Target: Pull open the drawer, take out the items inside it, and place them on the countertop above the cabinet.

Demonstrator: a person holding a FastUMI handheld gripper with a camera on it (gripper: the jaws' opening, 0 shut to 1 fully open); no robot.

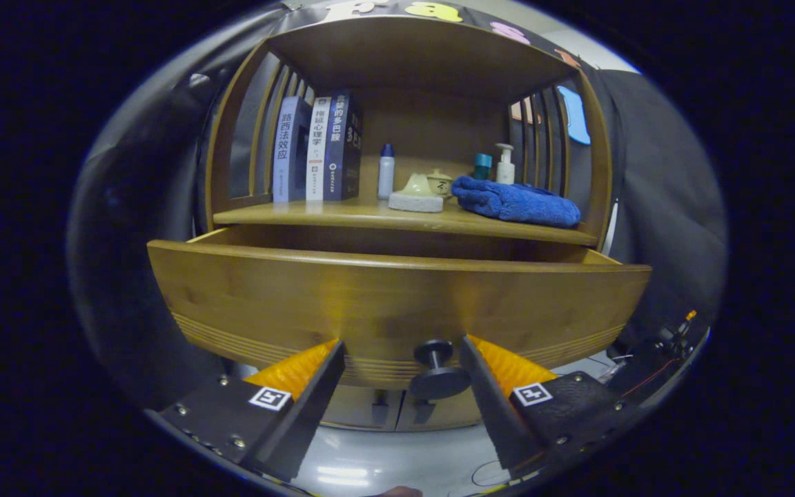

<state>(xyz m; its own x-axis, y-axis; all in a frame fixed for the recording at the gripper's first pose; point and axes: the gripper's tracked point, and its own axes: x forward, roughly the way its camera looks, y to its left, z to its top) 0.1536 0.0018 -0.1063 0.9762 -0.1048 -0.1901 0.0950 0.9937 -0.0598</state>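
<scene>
Two fingers of gripper (401, 345) spread wide, gripping nothing; drawer (397, 304) pulled out, its knob (435, 366) between them, nearer right finger; blue towel (515, 200) at countertop (342, 215) right end.

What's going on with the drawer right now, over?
Gripper open, fingers either side of the drawer knob, not pressing it. Drawer pulled out; contents hidden behind its front. Countertop crowded: books, bottles, blue towel.

The drawer (397, 297) front hides whatever lies inside; the small jar (441, 183) (behind the sponge (415, 201)) is partly covered.
</scene>
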